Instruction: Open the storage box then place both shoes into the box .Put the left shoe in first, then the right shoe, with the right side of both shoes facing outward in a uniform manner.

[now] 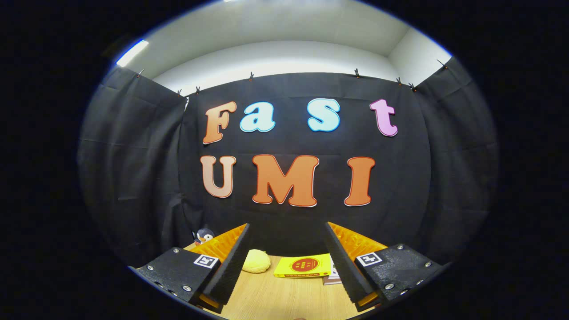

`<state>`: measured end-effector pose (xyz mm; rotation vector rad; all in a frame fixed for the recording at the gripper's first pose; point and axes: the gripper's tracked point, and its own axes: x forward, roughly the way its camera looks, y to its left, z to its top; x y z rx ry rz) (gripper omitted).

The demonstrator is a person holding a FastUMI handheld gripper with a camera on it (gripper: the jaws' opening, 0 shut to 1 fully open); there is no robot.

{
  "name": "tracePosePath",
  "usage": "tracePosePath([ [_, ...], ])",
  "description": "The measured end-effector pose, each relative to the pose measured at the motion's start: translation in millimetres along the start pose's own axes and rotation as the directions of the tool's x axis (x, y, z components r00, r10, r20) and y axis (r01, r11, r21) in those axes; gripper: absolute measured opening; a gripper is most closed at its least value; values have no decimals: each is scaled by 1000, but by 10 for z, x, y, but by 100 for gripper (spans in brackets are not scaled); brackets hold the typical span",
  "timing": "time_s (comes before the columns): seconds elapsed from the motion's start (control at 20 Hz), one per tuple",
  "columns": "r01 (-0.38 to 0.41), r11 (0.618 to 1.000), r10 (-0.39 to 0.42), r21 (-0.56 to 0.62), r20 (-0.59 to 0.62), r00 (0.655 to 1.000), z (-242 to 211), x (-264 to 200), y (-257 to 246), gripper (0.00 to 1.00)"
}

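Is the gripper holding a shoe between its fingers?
No, the gripper is open with nothing between its fingers; a yellow book lies beyond them.

Yellow book with red circle – pale-yellow lump – light wood-grain table.

Bright ceiling strip light overhead; dim black backdrop; strong fisheye bending at edges; sharp focus.

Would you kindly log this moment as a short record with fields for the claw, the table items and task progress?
claw: claw open, fingers spread, holding nothing
table: wooden table beneath the fingers
between fingers, ahead: yellow bun-like object, yellow book
beyond left finger: penguin toy near the cloth wall
task progress: no step visibly begun
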<state>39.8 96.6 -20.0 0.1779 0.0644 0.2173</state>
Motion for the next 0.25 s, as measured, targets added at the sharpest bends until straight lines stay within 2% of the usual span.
tracePosePath([
  [0.25,40,999,-40,-1,36,999,-34,-109,-217,97],
])
